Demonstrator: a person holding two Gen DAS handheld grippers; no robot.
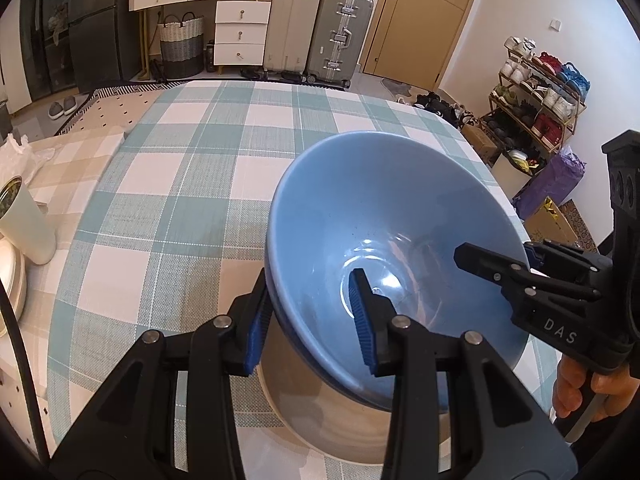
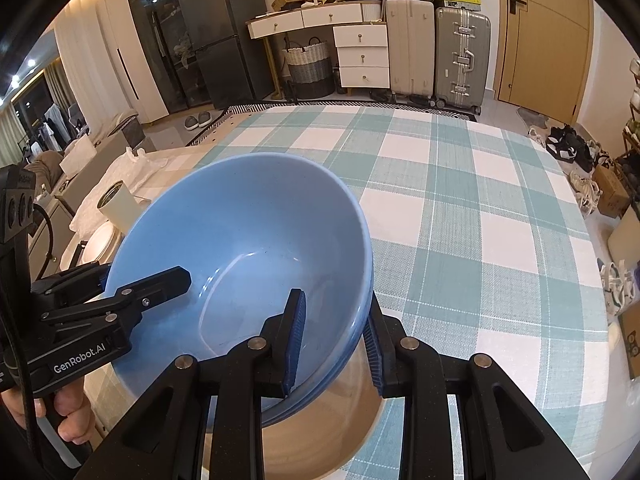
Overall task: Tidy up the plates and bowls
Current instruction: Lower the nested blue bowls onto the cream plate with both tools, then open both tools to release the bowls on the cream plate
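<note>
1. Left gripper (image 1: pixel 316 320) is clamped on the near-left rim of the blue bowl (image 1: pixel 384 216): one pad outside the wall, one inside.
2. Right gripper (image 2: pixel 336 340) is clamped on the opposite rim in the same way (its own view shows one pad inside the bowl, one outside).
3. The bowl is held by both grippers above a pale plate (image 2: pixel 320 440) that lies on the checked tablecloth (image 1: pixel 180 184). Whether the bowl's base touches the plate cannot be told; the base is hidden.
4. The right wrist view shows a doubled rim line along the bowl's edge (possibly two nested blue bowls; not certain).
5. Progress, as a judgement: bowl is gathered over the plate, so the stack is partly built; the set-down and release are not yet done.
6. Left to do, as far as visible: a white dish (image 2: pixel 102 240) beside a cream cup (image 1: pixel 28 224) at the table's left edge sits well apart from the stack.
</note>
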